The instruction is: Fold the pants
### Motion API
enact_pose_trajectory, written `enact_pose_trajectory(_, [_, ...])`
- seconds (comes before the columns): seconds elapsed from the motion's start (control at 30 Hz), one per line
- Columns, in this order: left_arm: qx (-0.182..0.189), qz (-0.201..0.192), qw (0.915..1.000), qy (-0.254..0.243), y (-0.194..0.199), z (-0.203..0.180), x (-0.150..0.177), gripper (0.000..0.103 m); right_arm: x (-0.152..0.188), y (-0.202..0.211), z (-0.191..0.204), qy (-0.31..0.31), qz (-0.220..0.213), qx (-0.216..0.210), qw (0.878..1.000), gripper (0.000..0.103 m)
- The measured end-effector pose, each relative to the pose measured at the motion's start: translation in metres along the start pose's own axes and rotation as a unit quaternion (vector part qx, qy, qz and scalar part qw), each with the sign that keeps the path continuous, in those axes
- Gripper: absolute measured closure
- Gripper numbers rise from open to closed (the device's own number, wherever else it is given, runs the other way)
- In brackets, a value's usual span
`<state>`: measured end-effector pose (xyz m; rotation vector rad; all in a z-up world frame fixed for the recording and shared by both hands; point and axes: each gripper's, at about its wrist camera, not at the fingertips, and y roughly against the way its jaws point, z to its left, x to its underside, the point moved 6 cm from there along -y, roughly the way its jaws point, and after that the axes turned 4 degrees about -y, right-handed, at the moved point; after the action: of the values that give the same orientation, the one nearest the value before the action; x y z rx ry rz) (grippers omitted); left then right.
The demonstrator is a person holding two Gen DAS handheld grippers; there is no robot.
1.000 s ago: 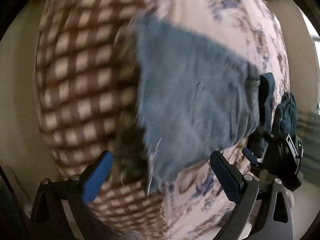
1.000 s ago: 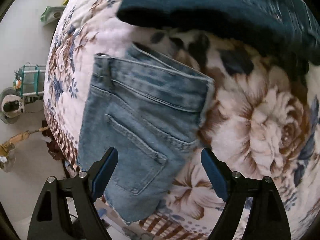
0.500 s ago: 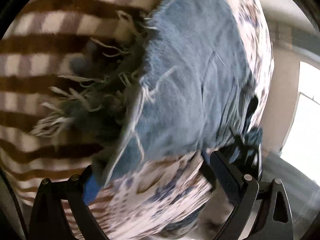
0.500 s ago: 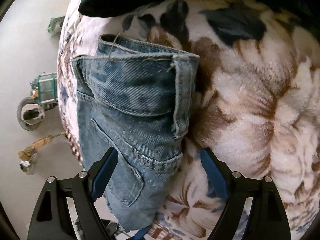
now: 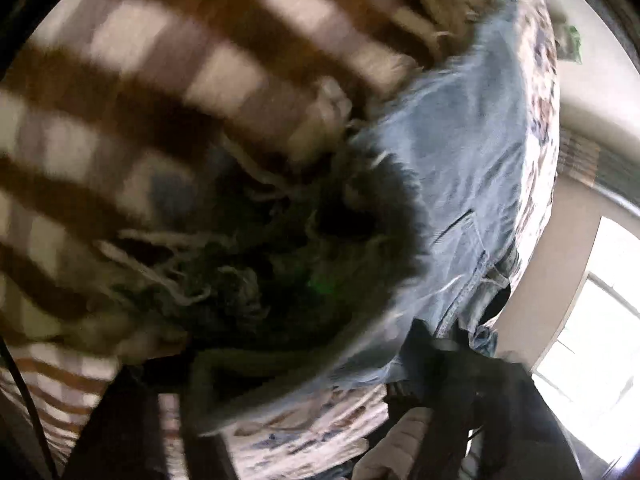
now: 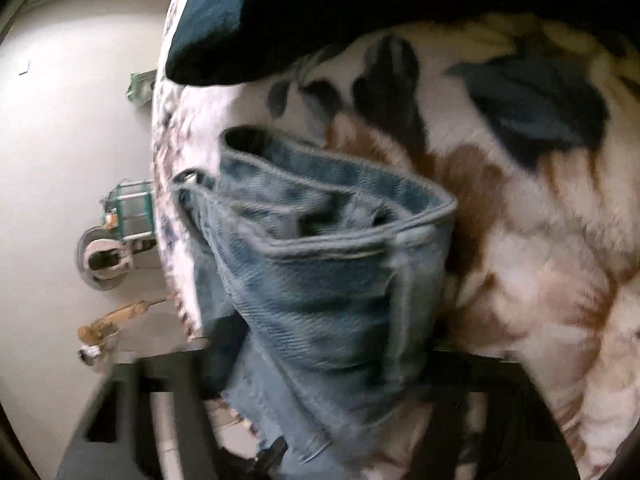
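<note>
A pair of light blue denim pants lies on a floral blanket. In the right wrist view the waistband is bunched up right in front of my right gripper, whose fingertips are hidden behind the cloth. In the left wrist view the frayed hem of the pants fills the middle, very close and blurred, and hides my left gripper's fingertips. The other gripper shows dark at the far waistband end.
A brown and white checked blanket lies under the hem end. A dark blue garment lies at the far side of the bed. Floor items, a green wire rack and a round object, stand at the left. A bright window is at the right.
Both grippers have moved in onto the pants. The left has closed in on the frayed hem, the right on the waistband, which is now bunched and raised. Their blue pads are no longer seen.
</note>
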<state>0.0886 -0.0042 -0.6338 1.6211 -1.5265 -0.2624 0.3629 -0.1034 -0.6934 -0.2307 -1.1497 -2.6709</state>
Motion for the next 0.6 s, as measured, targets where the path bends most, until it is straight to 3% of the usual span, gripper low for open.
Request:
enact_pose_trajectory(0.13, [-0.020,0.010,0.9972,-0.071,0.003,-0.025,-0.007,0.069,0.010,0.014,-0.002,-0.006,-0.016,-0.011,1.000,0.072])
enact_pose_trajectory(0.23, [-0.037,0.024,0.9898,-0.135,0.011,-0.047,-0.014,0.069,0.025,0.029,-0.003,-0.025,-0.025,-0.020,0.999,0.076])
enact_pose_trajectory(0.37, [-0.053,0.037,0.9729,-0.222,0.035,-0.065,-0.028,0.069,0.056,0.051,-0.010,-0.056,-0.030,-0.028,0.998,0.079])
enact_pose_trajectory(0.47, [-0.064,0.035,0.9649,-0.252,0.054,-0.065,-0.038,0.069,0.089,0.058,-0.024,-0.084,-0.032,-0.028,0.996,0.079])
enact_pose_trajectory(0.57, [-0.065,0.027,0.9661,-0.248,0.043,-0.056,-0.045,0.069,0.108,0.052,-0.034,-0.095,-0.025,-0.034,0.995,0.077])
enact_pose_trajectory(0.6, [-0.064,0.027,0.9683,-0.240,0.036,-0.044,-0.046,0.067,0.107,0.048,-0.038,-0.092,-0.024,-0.027,0.995,0.067])
